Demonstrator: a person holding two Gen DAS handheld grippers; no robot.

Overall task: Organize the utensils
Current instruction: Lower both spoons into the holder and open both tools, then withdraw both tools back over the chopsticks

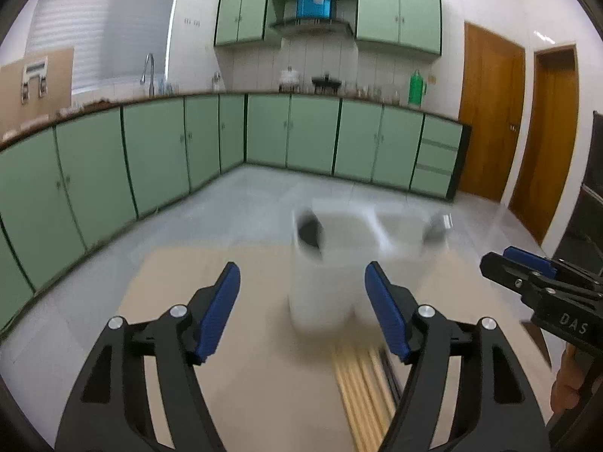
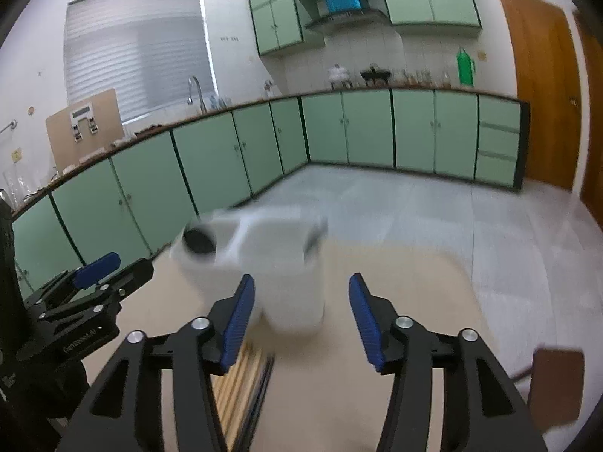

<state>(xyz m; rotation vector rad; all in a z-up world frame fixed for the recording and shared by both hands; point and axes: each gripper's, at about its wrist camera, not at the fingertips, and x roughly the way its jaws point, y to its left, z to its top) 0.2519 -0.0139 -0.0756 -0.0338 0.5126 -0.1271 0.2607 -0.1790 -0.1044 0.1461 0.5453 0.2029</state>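
A white utensil holder (image 1: 331, 260) with several compartments stands on the beige table (image 1: 245, 395), blurred, with something dark in its left compartment. It also shows in the right wrist view (image 2: 279, 263). A bundle of light wooden chopsticks (image 1: 361, 388) lies on the table in front of it, with dark sticks beside; the bundle shows again in the right wrist view (image 2: 237, 388). My left gripper (image 1: 301, 312) is open and empty above the table, short of the holder. My right gripper (image 2: 297, 320) is open and empty, also short of the holder. A brown wooden spatula (image 2: 554, 388) lies at right.
The right gripper (image 1: 527, 275) shows at the right edge of the left wrist view; the left gripper (image 2: 94, 275) shows at left in the right wrist view. Green kitchen cabinets (image 1: 150, 158) line the far walls beyond a grey floor. Wooden doors (image 1: 490, 113) stand at right.
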